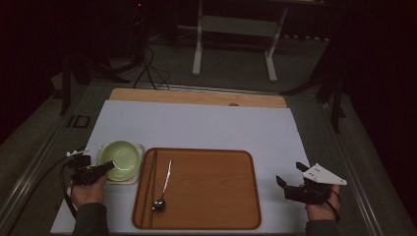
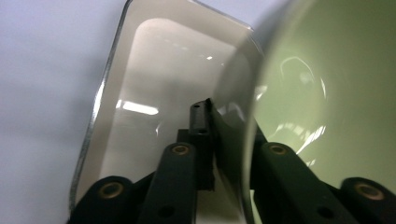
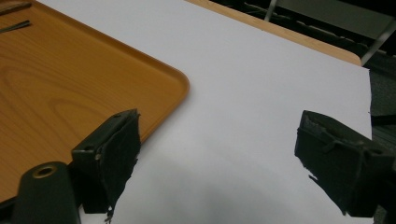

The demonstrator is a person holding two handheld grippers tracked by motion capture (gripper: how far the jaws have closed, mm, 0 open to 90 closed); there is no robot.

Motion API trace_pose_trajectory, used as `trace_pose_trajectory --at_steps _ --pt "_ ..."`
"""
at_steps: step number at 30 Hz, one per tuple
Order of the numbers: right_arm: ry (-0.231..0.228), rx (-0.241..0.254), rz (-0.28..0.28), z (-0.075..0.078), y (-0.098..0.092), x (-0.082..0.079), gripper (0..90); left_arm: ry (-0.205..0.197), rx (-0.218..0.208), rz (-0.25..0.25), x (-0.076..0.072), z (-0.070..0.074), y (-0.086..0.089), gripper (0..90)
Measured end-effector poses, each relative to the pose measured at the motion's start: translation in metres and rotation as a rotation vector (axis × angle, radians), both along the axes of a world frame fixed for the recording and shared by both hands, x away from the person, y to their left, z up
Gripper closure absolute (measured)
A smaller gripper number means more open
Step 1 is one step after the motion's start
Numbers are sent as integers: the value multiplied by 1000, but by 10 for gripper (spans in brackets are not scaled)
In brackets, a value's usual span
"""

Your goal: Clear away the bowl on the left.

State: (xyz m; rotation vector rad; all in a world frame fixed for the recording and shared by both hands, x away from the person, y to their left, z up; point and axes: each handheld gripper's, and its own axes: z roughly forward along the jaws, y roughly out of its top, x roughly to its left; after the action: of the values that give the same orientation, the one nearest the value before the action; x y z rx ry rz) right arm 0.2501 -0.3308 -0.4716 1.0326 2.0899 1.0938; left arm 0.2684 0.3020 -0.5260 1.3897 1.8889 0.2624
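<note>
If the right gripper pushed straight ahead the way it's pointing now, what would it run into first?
Probably nothing soon: the right gripper, jaws open, points over bare white mat. The wooden tray lies off to one side, so the mat's far edge comes first, though depth is unclear.

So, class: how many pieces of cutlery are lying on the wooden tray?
3: a spoon lies left of centre, and a pair of chopsticks, two sticks, lies along the left edge of the tray.

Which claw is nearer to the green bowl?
Left. The left claw is shut on the rim of the green bowl, at the bowl's left edge. The right claw rests open, beyond the wooden tray, on the table's right side.
</note>
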Motion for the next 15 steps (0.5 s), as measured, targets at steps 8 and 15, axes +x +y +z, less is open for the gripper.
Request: trace_pose_trajectory --at_steps 8,15 --pt "0 0 0 0 0 0 141 2 -60 19 -1 -4 5 849" --pt "-2 1 1 0 -1 0 141 -6 -67 13 -1 -4 5 850"
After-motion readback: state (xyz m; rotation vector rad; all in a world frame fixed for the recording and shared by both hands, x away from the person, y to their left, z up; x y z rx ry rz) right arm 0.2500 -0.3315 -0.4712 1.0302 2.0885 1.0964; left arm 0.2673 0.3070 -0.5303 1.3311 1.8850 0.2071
